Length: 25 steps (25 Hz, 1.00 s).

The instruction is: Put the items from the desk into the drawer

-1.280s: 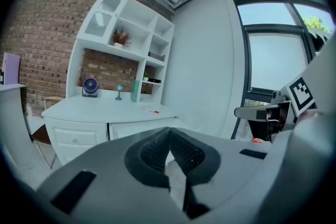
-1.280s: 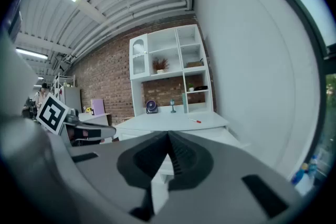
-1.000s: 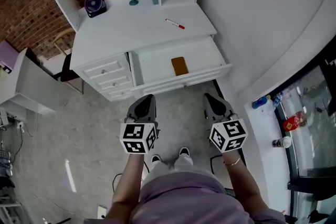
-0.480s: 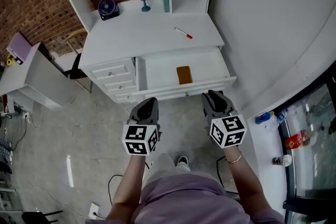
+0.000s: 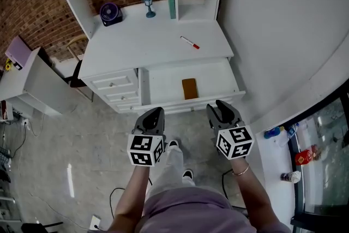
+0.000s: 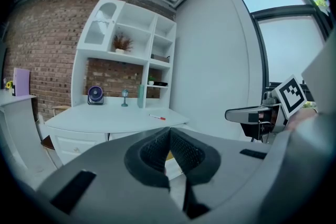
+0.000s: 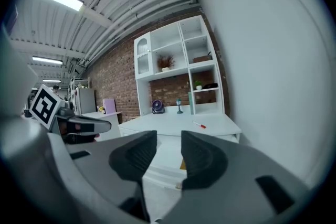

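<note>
A white desk [image 5: 142,41] stands ahead with its wide drawer [image 5: 163,79] pulled open. A flat brown item [image 5: 189,88] lies inside the drawer. On the desktop lies a red-capped marker [image 5: 190,42] [image 6: 157,117] [image 7: 199,125]. My left gripper [image 5: 153,115] [image 6: 169,152] hangs in the air in front of the drawer, shut with nothing between its pads. My right gripper [image 5: 223,112] [image 7: 169,152] hovers level with it to the right, jaws a little apart and empty.
At the desk's back stand a purple fan [image 5: 110,12], a small blue lamp [image 5: 149,6] and a teal bottle [image 5: 171,1]. Small drawers [image 5: 113,87] are on the left. A white cabinet [image 5: 41,84] stands at left, a wall [image 5: 272,35] at right.
The desk and drawer have shifted in the head view as the person stepped closer. Both grippers stay held low in front of the drawer, states unchanged.
</note>
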Available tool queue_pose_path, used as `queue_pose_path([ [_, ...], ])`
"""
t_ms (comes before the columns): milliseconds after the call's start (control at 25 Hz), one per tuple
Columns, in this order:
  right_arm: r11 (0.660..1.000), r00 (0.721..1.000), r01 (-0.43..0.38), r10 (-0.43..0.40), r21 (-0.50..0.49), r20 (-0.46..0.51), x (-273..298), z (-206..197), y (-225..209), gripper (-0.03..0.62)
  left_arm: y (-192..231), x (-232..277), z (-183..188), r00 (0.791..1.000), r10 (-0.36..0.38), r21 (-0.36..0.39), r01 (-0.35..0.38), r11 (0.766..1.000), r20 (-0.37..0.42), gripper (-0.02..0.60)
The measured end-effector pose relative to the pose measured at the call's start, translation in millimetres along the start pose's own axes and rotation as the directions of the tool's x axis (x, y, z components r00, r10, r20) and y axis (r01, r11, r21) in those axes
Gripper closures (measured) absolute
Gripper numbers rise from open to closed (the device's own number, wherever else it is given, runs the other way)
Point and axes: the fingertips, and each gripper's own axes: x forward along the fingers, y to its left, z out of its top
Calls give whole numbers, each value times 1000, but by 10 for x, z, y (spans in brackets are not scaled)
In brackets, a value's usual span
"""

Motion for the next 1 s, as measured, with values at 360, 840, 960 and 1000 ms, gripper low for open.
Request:
queue_pose_path([
  [360,1000,1000,22,-22,-20,-9,552,111,-304,454,374,639,89,999,-31,-22,31,999,-7,583],
  [840,997,996,70,-69,22,-61,1562,231,-715,437,978,1469,289,997,-69,-31,68,997,-27,583],
  [960,997,994,81,-80,16,-72,1755,279,-771,434,1084,1601,333,996,-84,-38,83,996,-29,583],
  [1000,996,994,84,-83,12,-75,1819,296,-783,432,1121,1641,348,996,-88,-41,87,995,-28,583],
])
